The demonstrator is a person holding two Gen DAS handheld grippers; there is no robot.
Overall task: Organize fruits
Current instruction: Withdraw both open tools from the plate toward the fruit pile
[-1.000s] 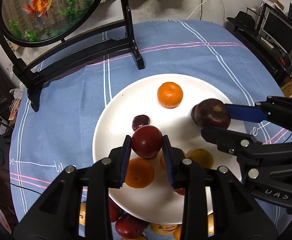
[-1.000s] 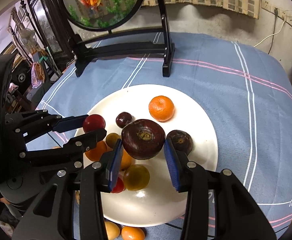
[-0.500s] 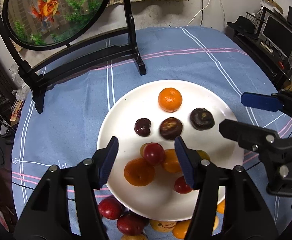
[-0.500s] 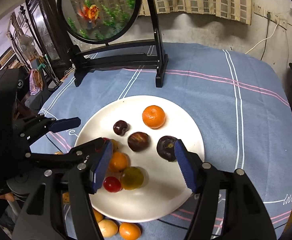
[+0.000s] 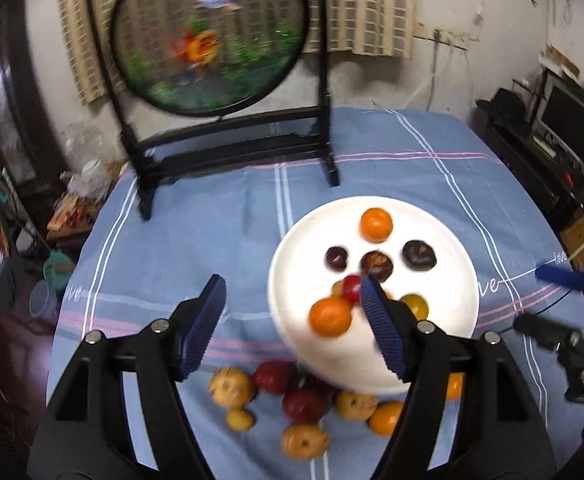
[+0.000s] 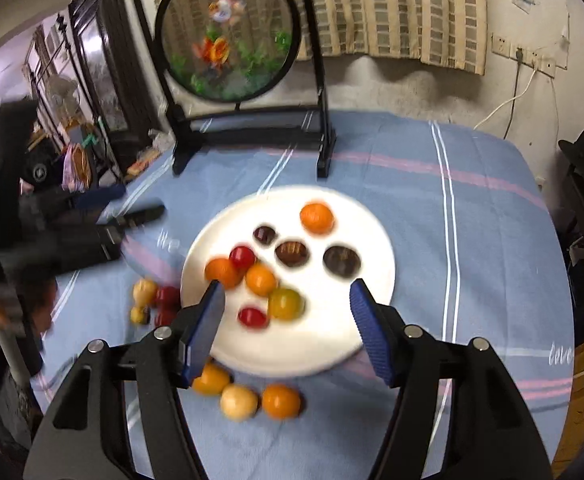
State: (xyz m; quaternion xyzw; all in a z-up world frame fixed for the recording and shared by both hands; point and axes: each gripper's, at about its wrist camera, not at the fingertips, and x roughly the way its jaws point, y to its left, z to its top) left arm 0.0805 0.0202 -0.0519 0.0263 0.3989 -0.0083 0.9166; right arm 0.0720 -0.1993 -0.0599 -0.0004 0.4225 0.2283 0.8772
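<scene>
While both views are motion-blurred, the left gripper [image 5: 292,326] has its jaws spread wide with nothing between them; a second ago it clamped a red fruit. That red fruit [image 5: 351,286] now sits on the white plate [image 5: 458,312], centre right of the left view, beside an orange [image 5: 329,317]. The right gripper [image 6: 288,330] is likewise wide open and empty, having let go of the dark purple fruit [image 6: 341,261], which lies on the plate's right half next to another dark fruit [image 6: 291,253]. Both grippers have pulled back and up from the plate. Loose fruits [image 5: 304,404] lie on the blue tablecloth [image 5: 196,240] along the plate's lower edge. The round goldfish screen [image 5: 212,36] stands upper left.
</scene>
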